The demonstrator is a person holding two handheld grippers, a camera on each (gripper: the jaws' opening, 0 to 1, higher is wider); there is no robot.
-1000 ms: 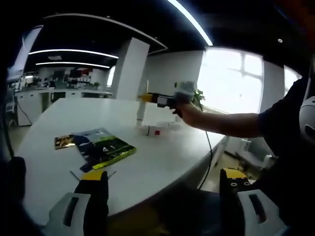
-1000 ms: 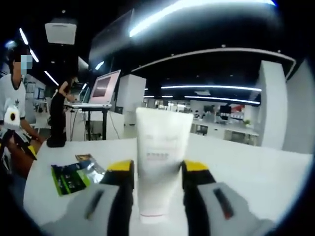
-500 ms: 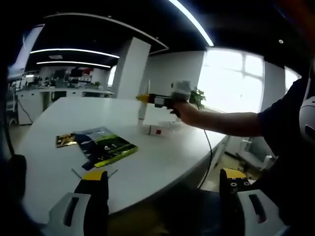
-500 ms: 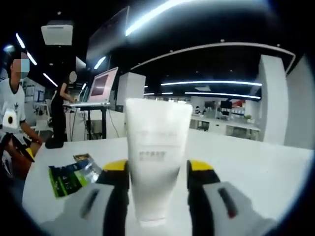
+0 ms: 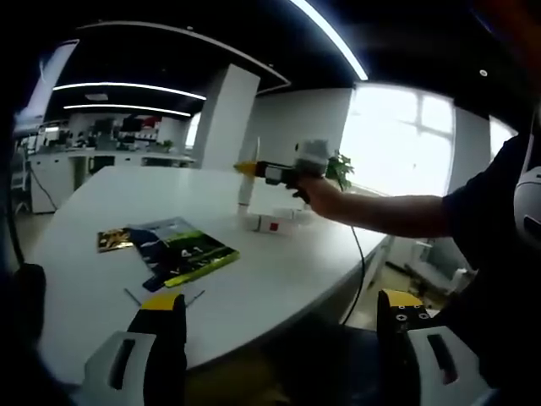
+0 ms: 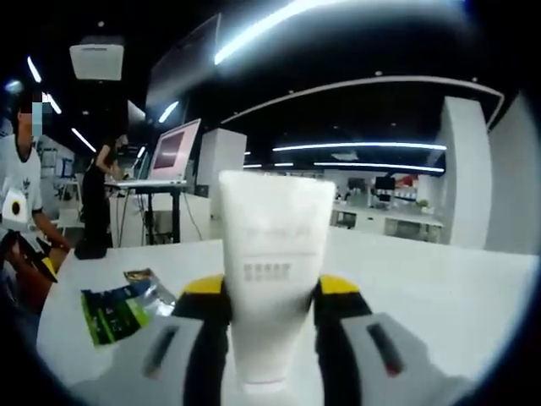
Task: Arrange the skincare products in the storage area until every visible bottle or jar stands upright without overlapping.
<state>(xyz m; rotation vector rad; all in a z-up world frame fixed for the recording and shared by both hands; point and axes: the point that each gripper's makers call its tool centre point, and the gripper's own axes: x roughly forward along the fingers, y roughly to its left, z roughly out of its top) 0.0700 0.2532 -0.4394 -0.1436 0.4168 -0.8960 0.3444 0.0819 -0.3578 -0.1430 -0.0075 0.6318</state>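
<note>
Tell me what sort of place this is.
Most likely an open-plan office or lab: a long white table, rows of desks behind it under strip ceiling lights, and a monitor on a stand with a person working at it.

My right gripper (image 6: 270, 296) is clamped on the white tube (image 6: 272, 279), jaws pressed to both its sides, tube upright between them. In the left gripper view my right arm (image 5: 380, 211) reaches out over the white table (image 5: 279, 279). My left gripper (image 5: 279, 338) hangs at the table's near edge, jaws wide apart, holding nothing.
</note>
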